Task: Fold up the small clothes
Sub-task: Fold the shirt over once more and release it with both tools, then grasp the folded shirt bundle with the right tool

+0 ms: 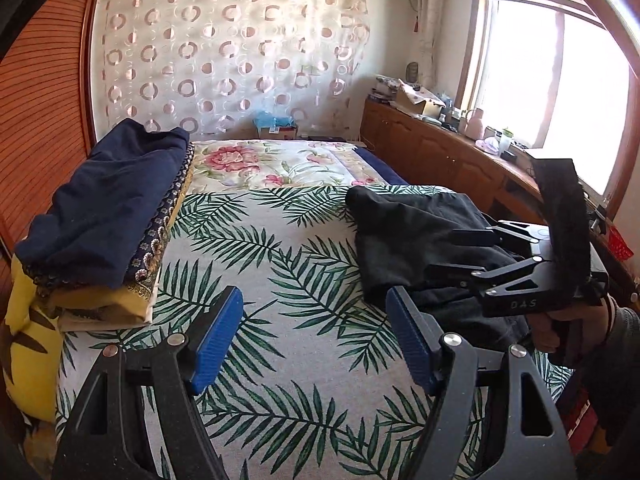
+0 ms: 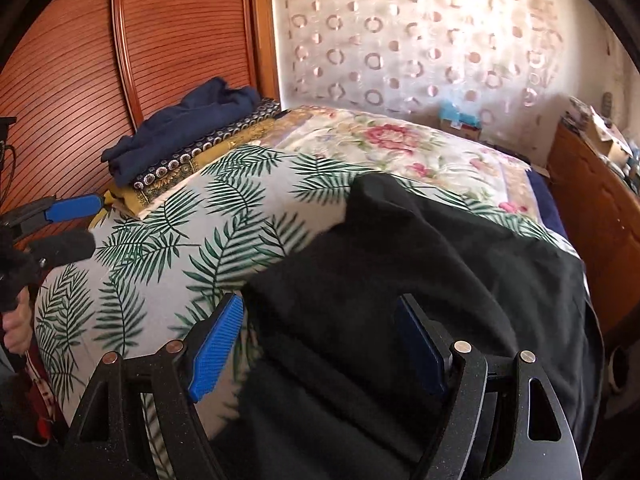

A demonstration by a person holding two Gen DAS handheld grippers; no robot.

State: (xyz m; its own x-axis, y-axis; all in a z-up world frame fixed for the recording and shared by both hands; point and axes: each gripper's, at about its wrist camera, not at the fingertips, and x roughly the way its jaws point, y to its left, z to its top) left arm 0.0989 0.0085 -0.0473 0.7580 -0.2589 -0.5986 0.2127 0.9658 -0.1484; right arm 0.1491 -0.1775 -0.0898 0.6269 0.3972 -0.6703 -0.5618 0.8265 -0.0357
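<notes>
A crumpled black garment (image 1: 416, 232) lies on the right side of the leaf-print bed cover (image 1: 256, 264). In the left wrist view my left gripper (image 1: 314, 340) stands open above bare cover, just left of the garment, with nothing between its blue pads. My right gripper (image 1: 440, 253) hovers over the garment's right part. In the right wrist view the black garment (image 2: 400, 264) fills the space under and ahead of my right gripper (image 2: 318, 344). Its pads stand wide apart and do not press the cloth. My left gripper (image 2: 80, 226) shows at the far left edge.
A stack of folded clothes (image 1: 108, 208) with a navy piece on top sits at the bed's left by the wooden slatted panel (image 1: 44, 120). A floral quilt (image 1: 280, 164) covers the far end. A cluttered wooden cabinet (image 1: 440, 148) runs along the right under the window.
</notes>
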